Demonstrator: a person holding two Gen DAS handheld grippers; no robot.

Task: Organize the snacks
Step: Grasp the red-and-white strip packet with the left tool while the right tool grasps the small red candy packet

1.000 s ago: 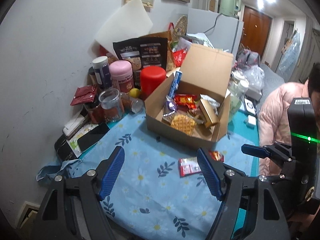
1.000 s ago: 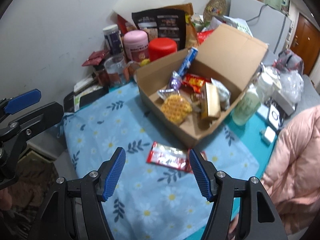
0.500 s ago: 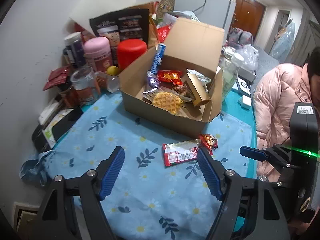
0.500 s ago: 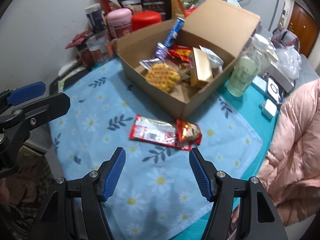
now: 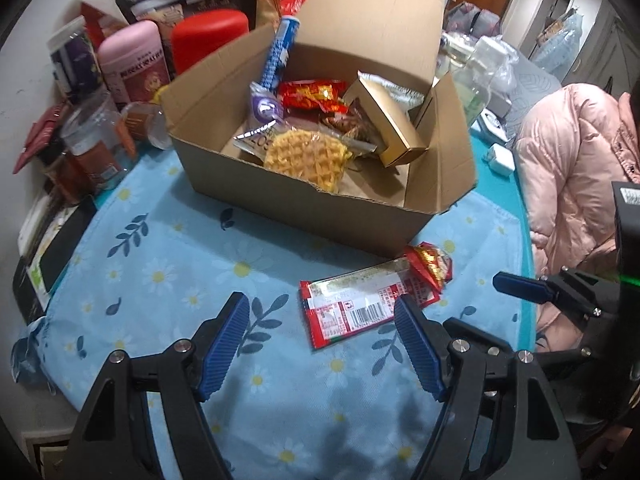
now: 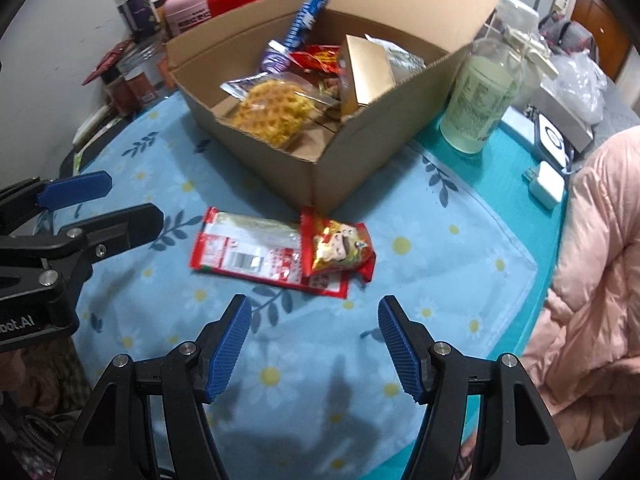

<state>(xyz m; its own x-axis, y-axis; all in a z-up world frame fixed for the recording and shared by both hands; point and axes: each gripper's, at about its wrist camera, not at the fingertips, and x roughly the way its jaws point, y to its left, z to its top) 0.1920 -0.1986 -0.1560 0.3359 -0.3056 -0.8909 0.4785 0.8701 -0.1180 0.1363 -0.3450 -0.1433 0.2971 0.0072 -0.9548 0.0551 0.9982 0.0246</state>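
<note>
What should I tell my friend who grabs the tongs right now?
Left tongs: open, holding nothing.
Right tongs: open, holding nothing.
On the flowered cloth, in front of the cardboard box: a long red packet with a small red-gold packet overlapping one end.
Done: waffle, gold box and other snacks sit in the box.
Left: put both packets in.

- Table (image 6: 516,184): teal top, upper right of the right wrist view.
- Floral cloth (image 6: 460,264): light blue, daisy print, spread over the table, frame centre.
- Cardboard box (image 6: 352,160): open, on the cloth, upper centre.
- Long red packet (image 6: 248,252): flat on the cloth, just below the box.
- Small red-gold packet (image 6: 340,250): overlapping the long packet's right end.
- Pale green bottle (image 6: 476,108): upright on the teal top, right of the box.
- White charger (image 6: 546,184): right edge.
</note>
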